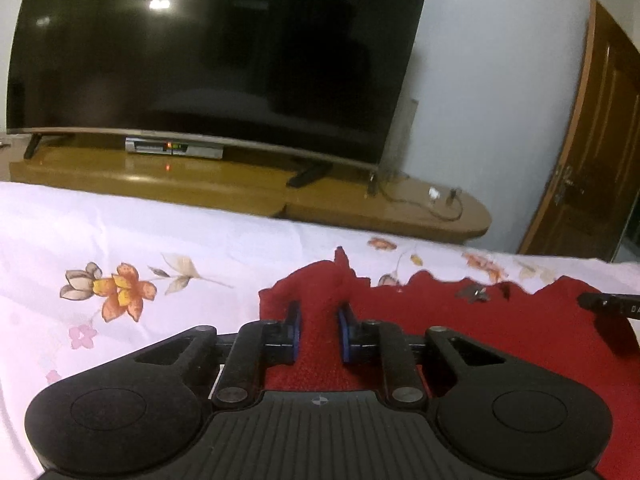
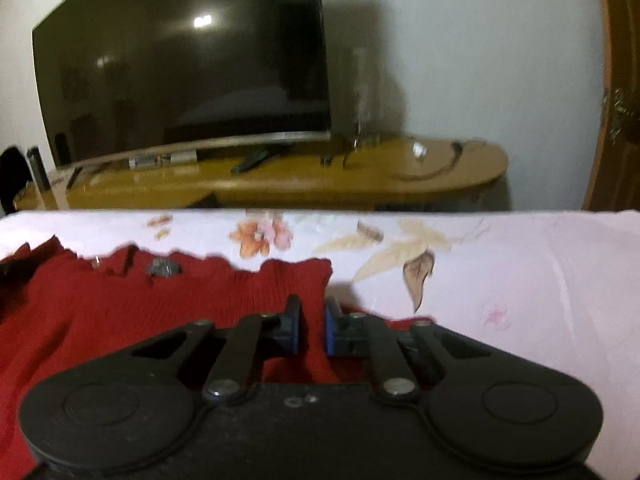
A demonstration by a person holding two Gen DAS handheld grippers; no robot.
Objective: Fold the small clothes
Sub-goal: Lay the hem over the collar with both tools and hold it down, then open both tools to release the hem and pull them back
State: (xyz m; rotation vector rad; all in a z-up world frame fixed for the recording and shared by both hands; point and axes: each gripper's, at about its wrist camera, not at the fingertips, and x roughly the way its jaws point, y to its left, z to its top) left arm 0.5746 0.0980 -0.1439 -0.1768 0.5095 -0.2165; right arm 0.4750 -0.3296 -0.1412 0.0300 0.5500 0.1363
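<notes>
Left tongs [image 1: 319,314] parted over red garment [image 1: 460,320] corner | right tongs [image 2: 312,314] parted over opposite edge

a large dark curved-screen television [image 1: 216,52] stood on a glossy yellow-brown wooden stand [image 1: 224,184], with a small silver set-top box [image 1: 174,147] beneath its lower edge. a brown panelled wooden door [image 1: 588,148] was at the right, and a pale floral-printed bedsheet [image 1: 140,240] lay in front.
</notes>
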